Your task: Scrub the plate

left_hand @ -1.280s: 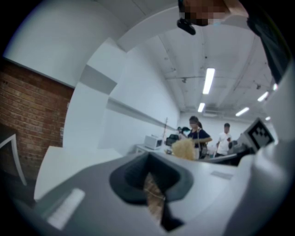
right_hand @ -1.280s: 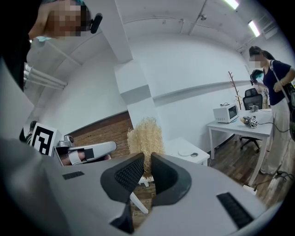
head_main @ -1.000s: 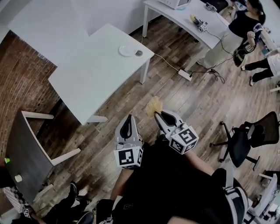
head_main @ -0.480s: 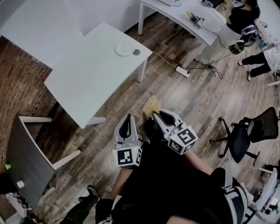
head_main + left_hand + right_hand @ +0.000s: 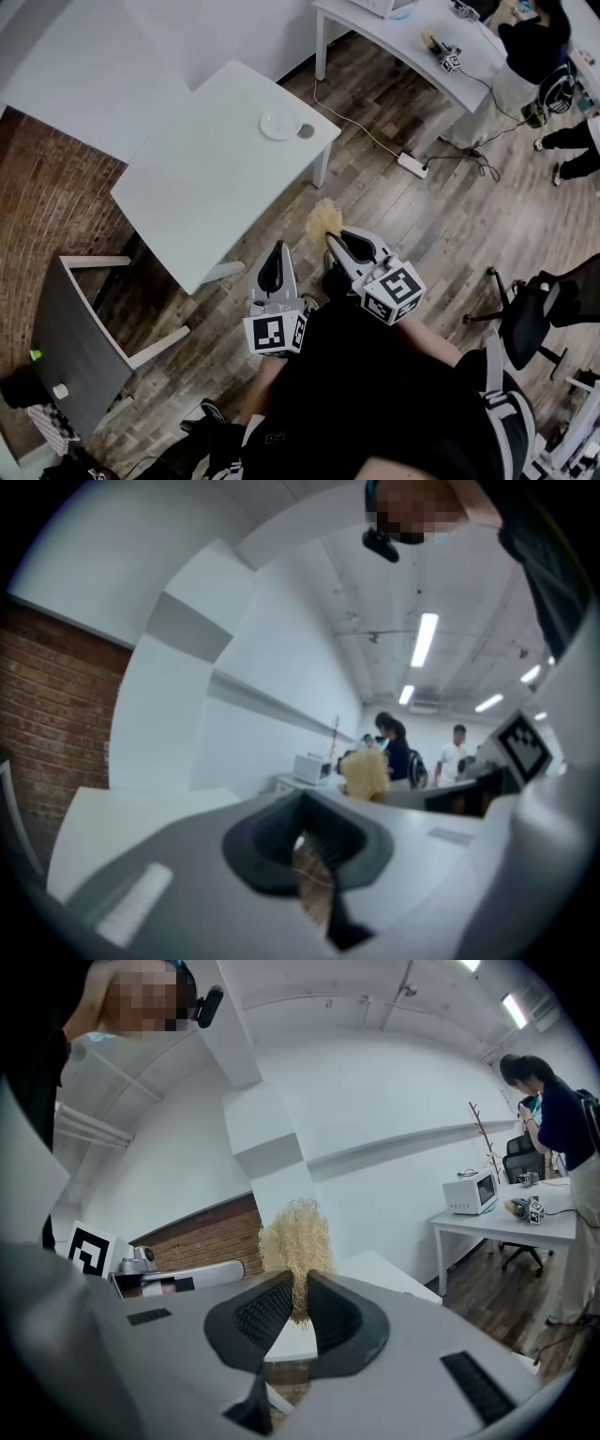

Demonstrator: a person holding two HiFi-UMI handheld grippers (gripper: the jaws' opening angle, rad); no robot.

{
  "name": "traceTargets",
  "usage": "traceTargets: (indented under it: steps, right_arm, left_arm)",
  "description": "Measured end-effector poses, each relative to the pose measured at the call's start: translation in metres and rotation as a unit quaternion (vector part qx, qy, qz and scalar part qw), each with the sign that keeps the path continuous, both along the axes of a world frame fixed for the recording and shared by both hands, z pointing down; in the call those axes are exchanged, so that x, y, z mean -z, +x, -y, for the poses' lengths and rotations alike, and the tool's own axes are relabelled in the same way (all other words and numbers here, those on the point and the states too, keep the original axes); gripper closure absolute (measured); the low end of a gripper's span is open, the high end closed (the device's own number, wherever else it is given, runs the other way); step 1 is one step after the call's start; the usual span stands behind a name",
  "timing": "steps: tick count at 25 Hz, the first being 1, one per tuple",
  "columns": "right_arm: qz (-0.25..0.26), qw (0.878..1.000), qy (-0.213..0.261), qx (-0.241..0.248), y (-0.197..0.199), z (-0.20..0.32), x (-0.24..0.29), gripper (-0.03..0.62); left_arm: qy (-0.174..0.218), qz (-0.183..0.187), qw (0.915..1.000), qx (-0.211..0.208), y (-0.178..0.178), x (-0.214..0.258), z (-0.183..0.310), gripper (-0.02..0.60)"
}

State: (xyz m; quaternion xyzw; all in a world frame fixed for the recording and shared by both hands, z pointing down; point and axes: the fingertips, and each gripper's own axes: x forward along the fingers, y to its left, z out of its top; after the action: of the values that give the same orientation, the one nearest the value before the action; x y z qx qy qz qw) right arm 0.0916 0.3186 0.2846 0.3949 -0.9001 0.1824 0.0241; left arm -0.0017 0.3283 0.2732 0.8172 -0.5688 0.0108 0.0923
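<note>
The right gripper (image 5: 300, 1286) is clamping the base of a pale, frizzy, straw-coloured scrubber (image 5: 296, 1234), which is sticking out past its fingertips. The left gripper (image 5: 307, 810) is pressing its jaws together on nothing. The small round white plate (image 5: 277, 124) is sitting on the white table (image 5: 202, 183), well apart from both.

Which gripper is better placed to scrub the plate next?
Right. The right gripper is shut on the scrubber; the left gripper is shut and empty. The plate sits far off on the table.
</note>
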Motion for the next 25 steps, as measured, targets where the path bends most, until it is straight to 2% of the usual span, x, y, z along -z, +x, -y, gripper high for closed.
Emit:
traceTargets:
  steps: [9, 17, 22, 25]
  right_arm:
    - [0.004, 1.0, -0.01, 0.022, 0.029, 0.069, -0.009, 0.553]
    - [0.004, 0.999, -0.021, 0.04, 0.052, 0.102, -0.017, 0.553]
    - [-0.002, 0.998, -0.038, 0.049, 0.053, 0.122, -0.025, 0.553]
    - [-0.005, 0.998, -0.042, 0.051, 0.05, 0.136, -0.029, 0.553]
  left_arm:
    - [-0.016, 0.009, 0.9996, 0.02, 0.03, -0.006, 0.061, 0.577]
    - [-0.027, 0.007, 0.9982, 0.052, 0.047, -0.015, 0.09, 0.578]
    - [-0.043, 0.015, 0.9973, 0.058, 0.05, -0.02, 0.109, 0.578]
    - [-0.049, 0.005, 0.9968, 0.063, 0.046, -0.026, 0.122, 0.577]
